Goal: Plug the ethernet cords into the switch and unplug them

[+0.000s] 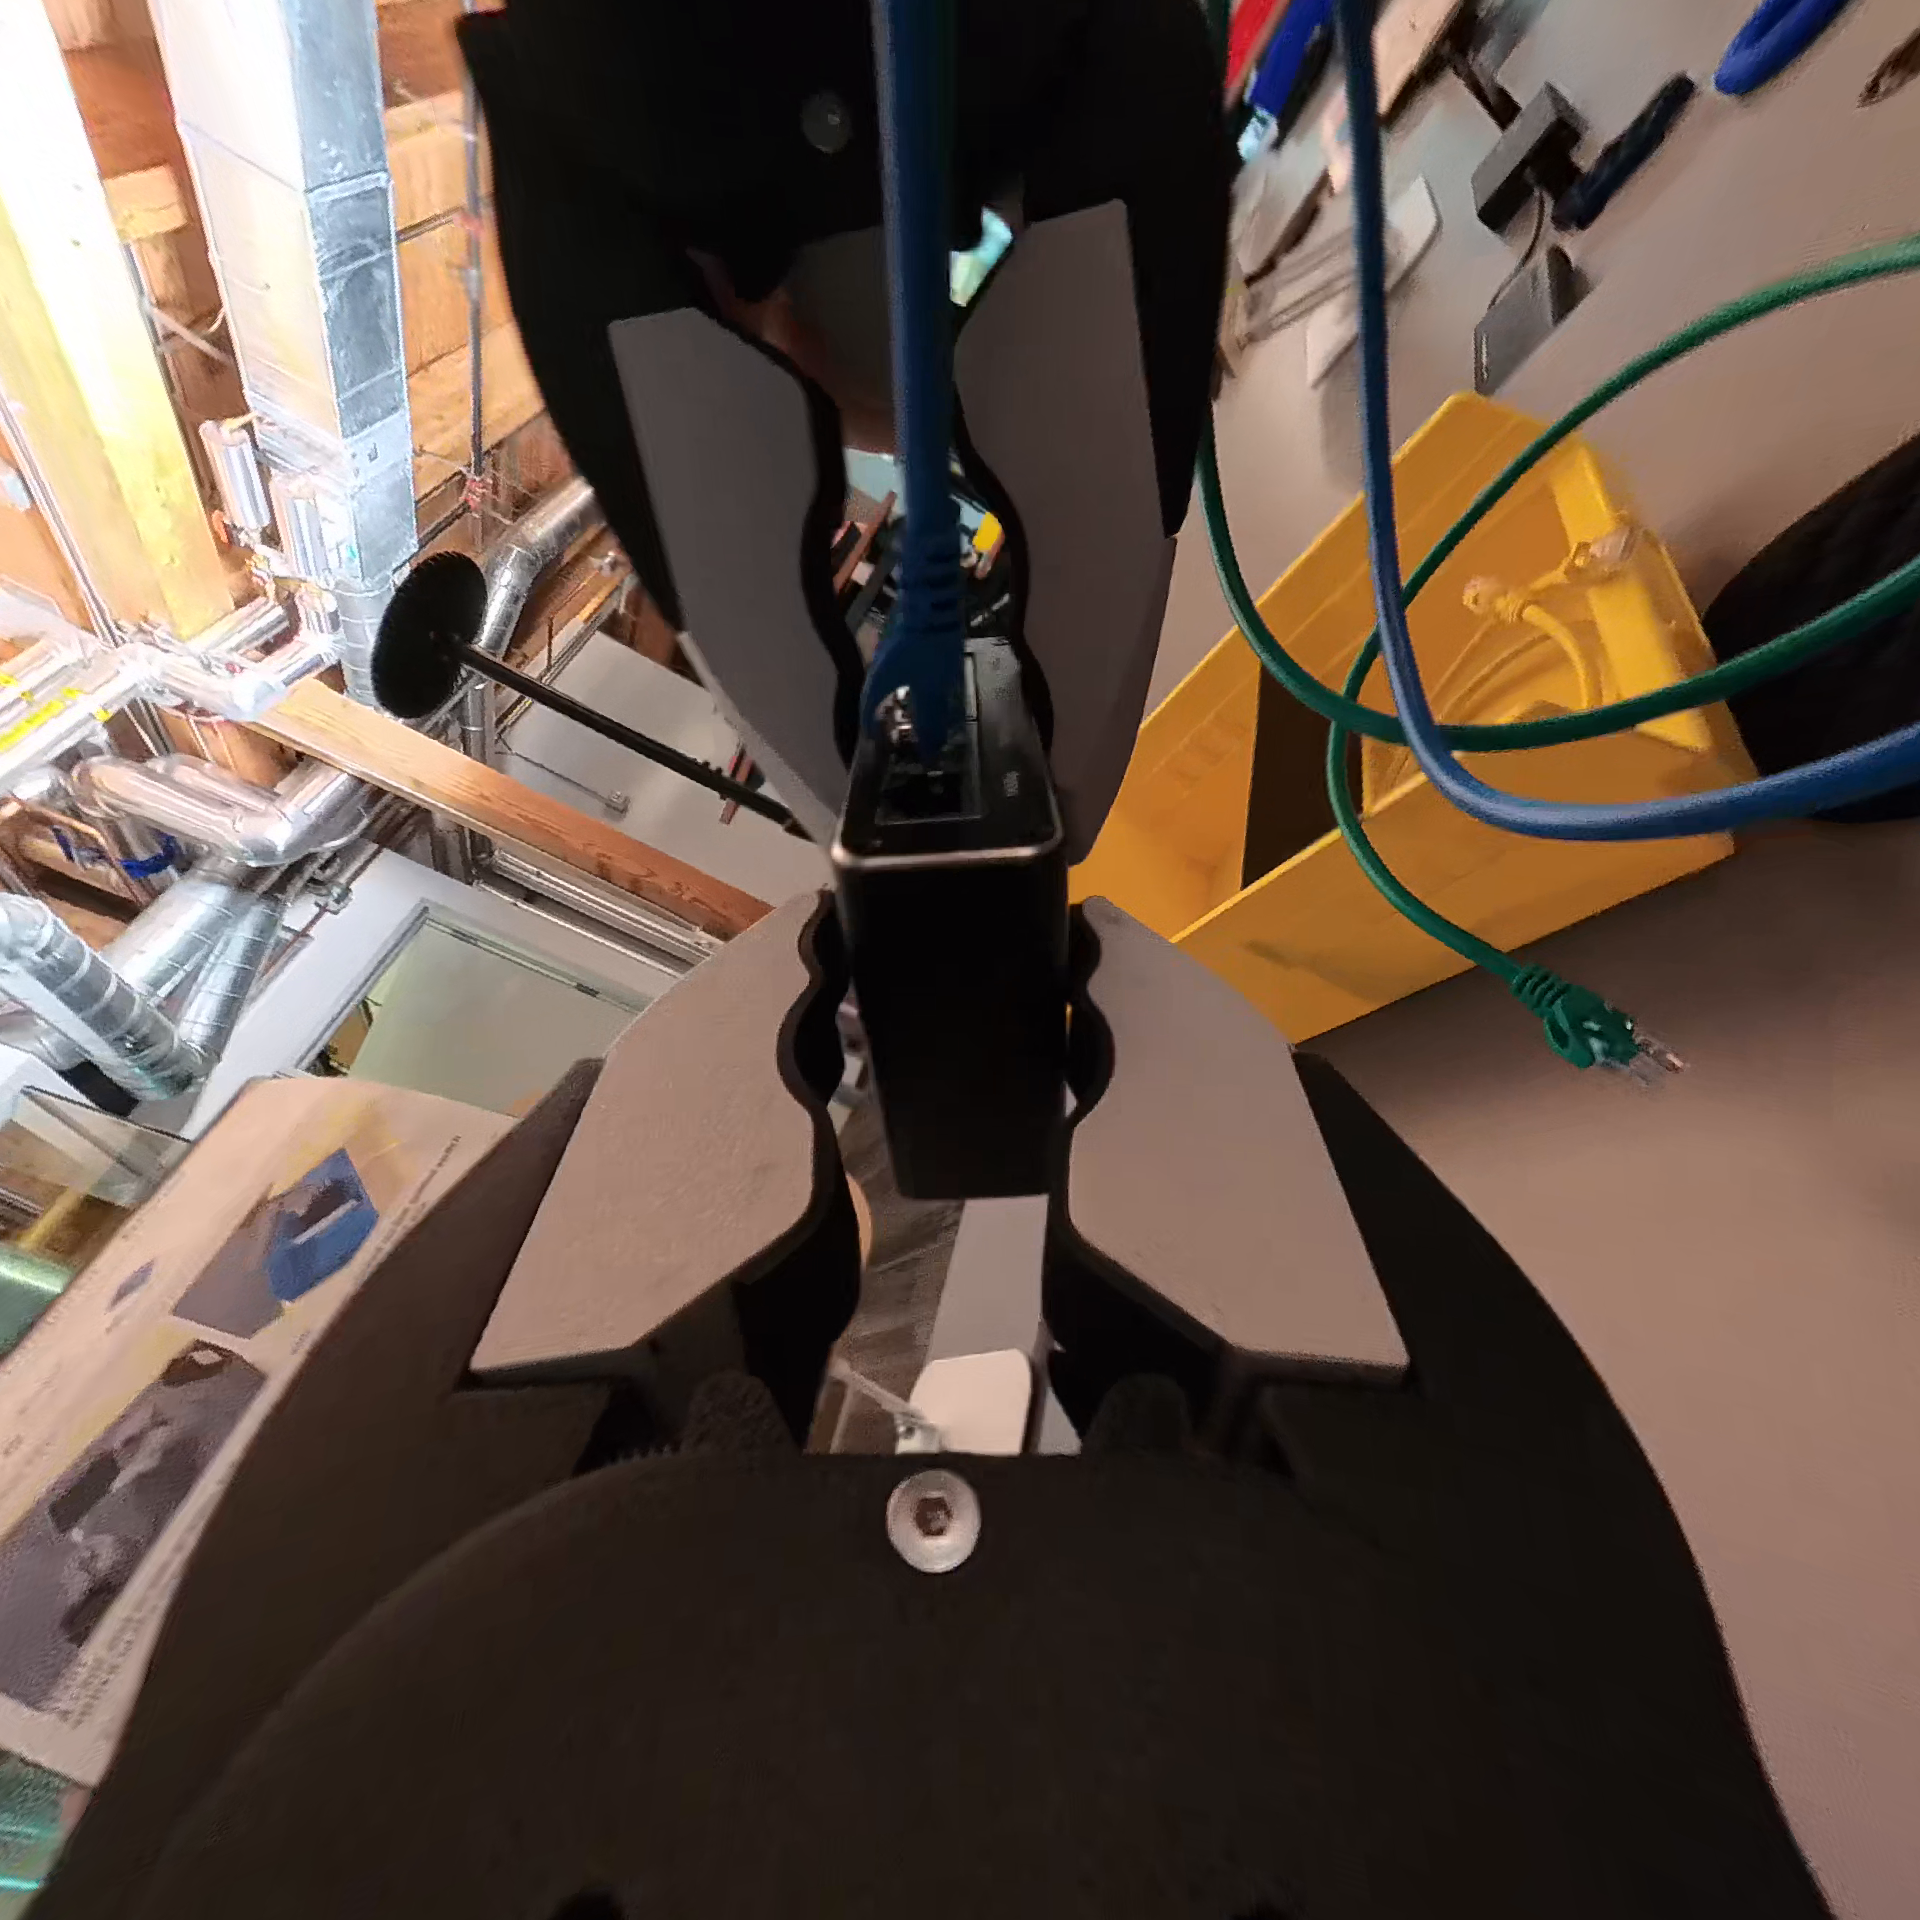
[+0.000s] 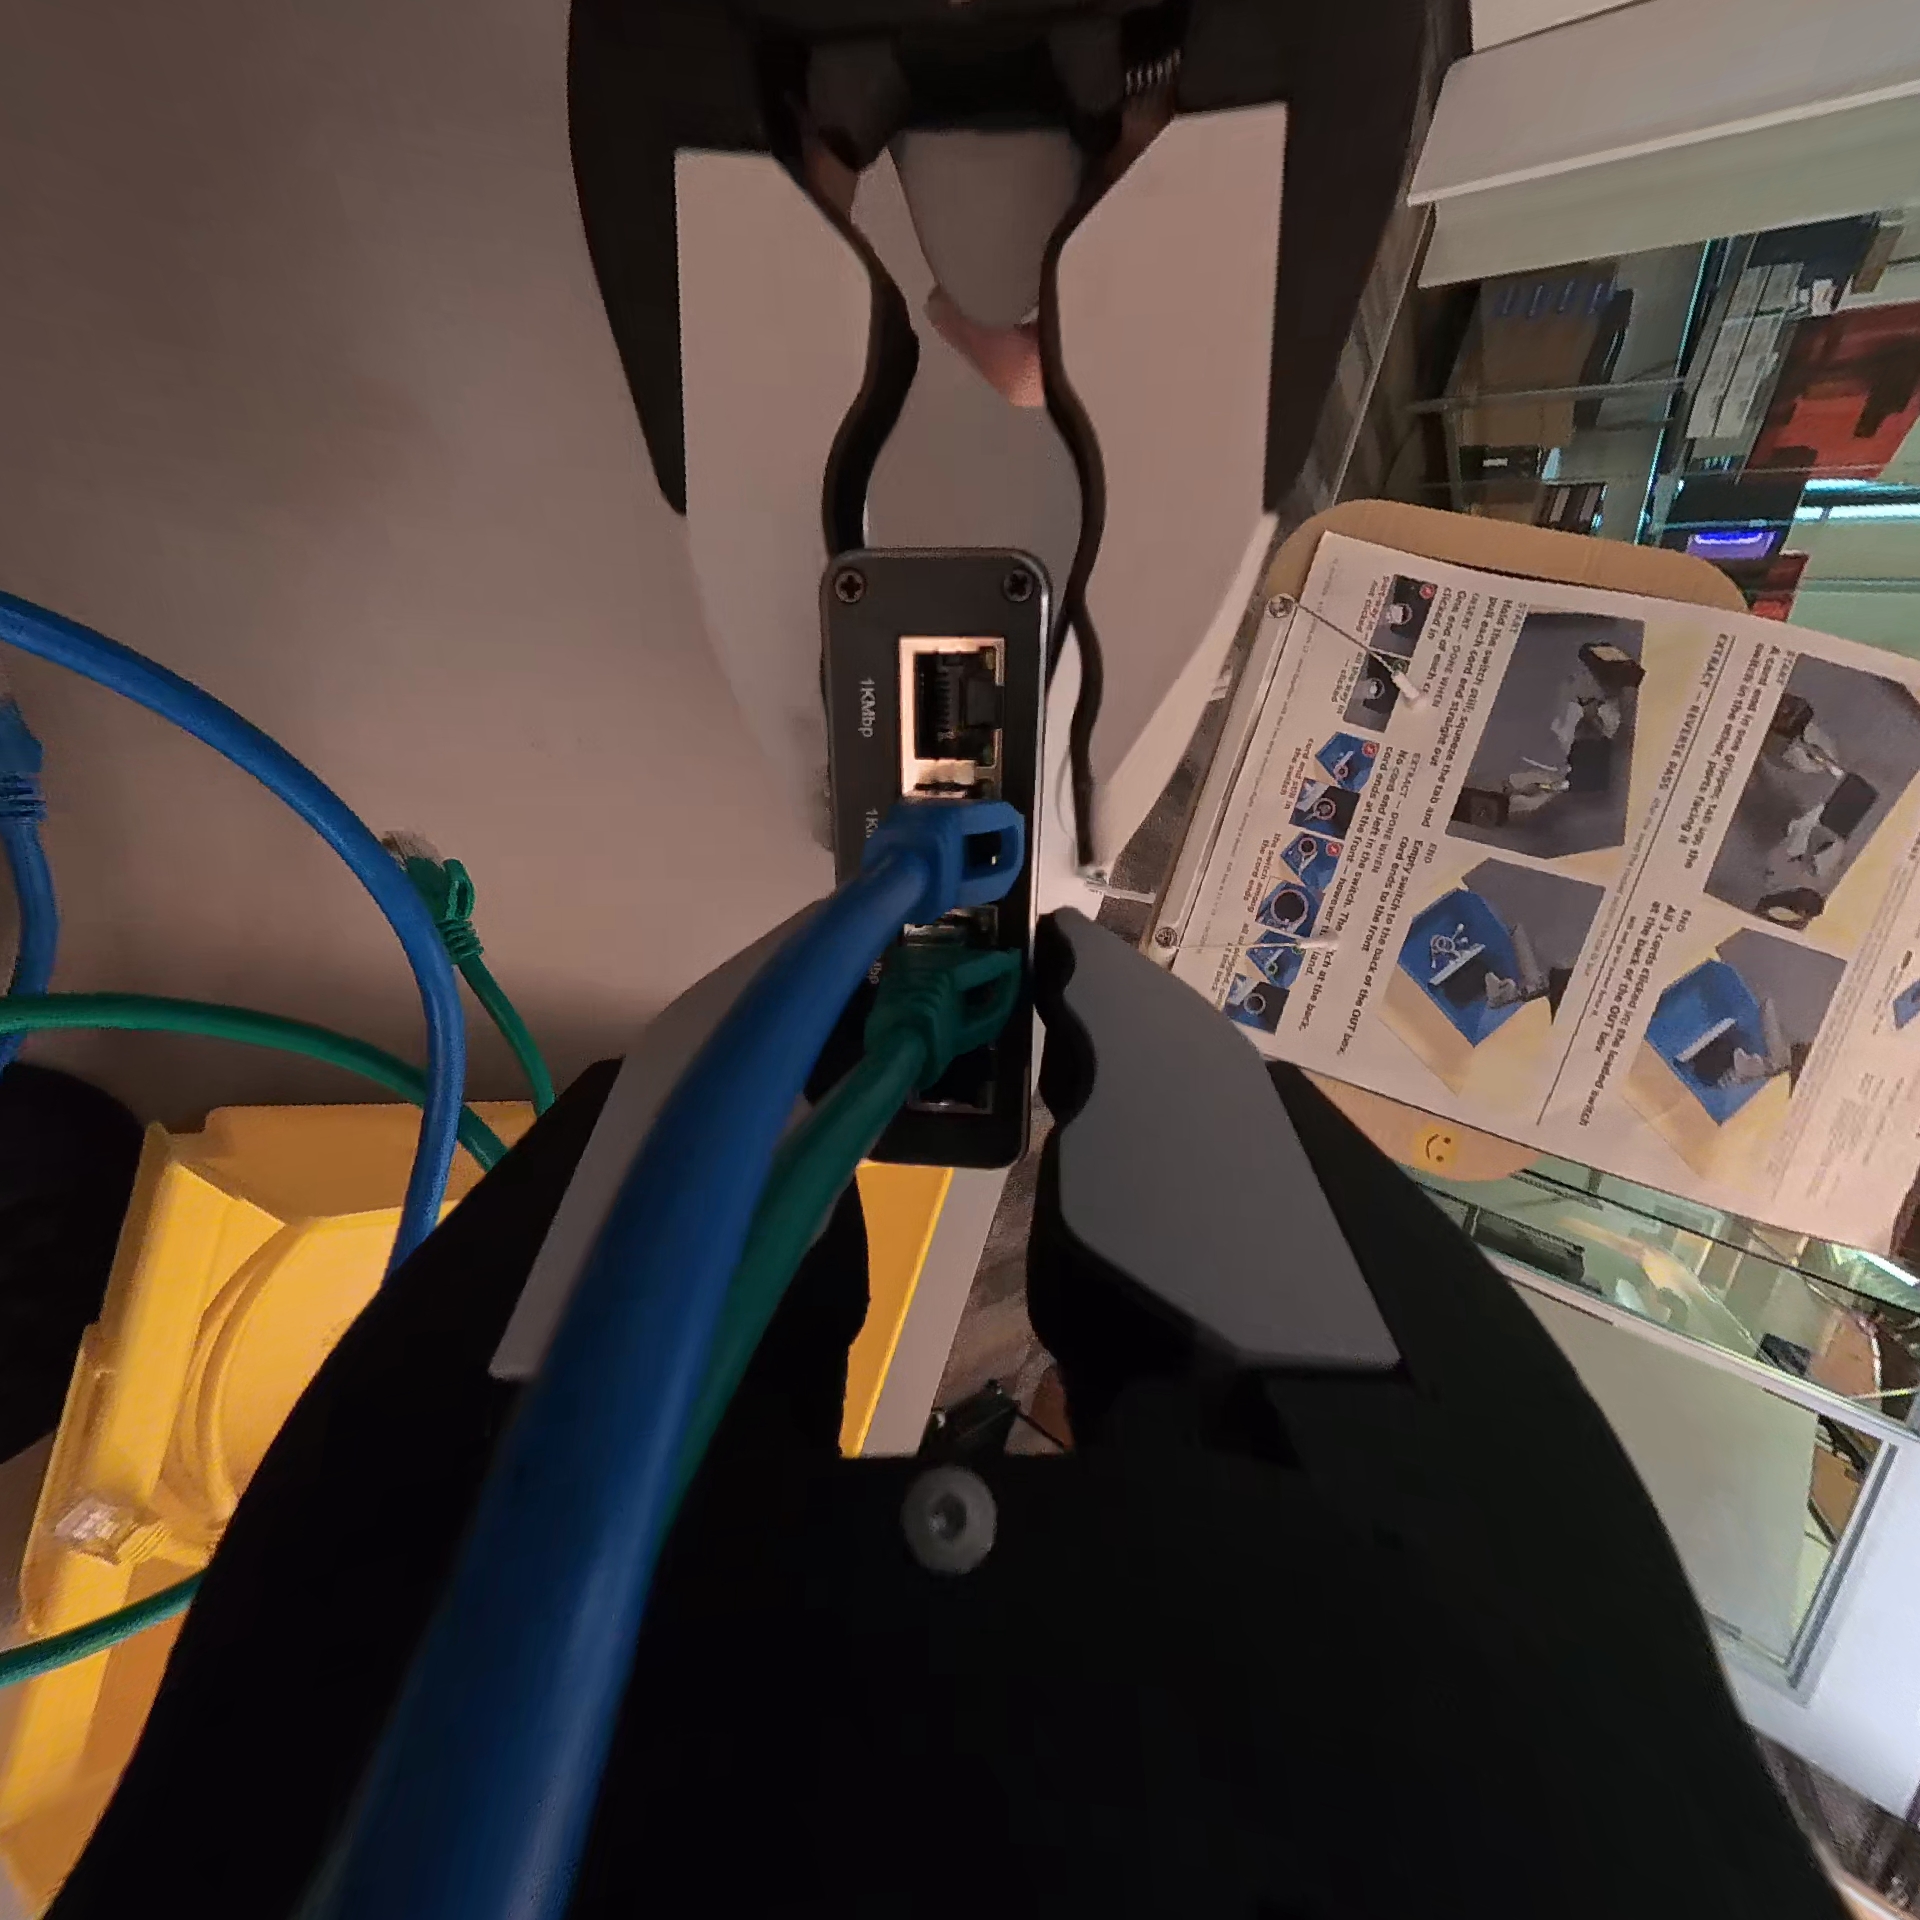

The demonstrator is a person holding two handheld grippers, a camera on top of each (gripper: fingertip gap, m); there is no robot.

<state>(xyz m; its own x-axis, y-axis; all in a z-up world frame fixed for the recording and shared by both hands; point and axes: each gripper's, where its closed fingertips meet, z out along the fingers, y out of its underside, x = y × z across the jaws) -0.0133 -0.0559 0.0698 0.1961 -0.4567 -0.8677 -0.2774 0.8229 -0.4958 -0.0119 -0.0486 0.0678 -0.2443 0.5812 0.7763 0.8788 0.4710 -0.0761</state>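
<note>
Yellow bin (image 2: 208,1299): seen left of the right tongs, on the grey table (image 2: 312,416).
Loose cords: a green plug (image 1: 1569,1023) is laid on the table, right of the left tongs.
Left tongs (image 1: 951,1039): clamped on the black switch (image 1: 956,997), held in the air.
Blue cord (image 2: 940,857): seated in a middle port.
Green cord (image 2: 935,1003): seated just below the blue one.
Right tongs (image 2: 940,1039): brought up to the port face; whether closed on a plug cannot be told.
Instruction sheet (image 2: 1558,883): seen right of the right tongs.
</note>
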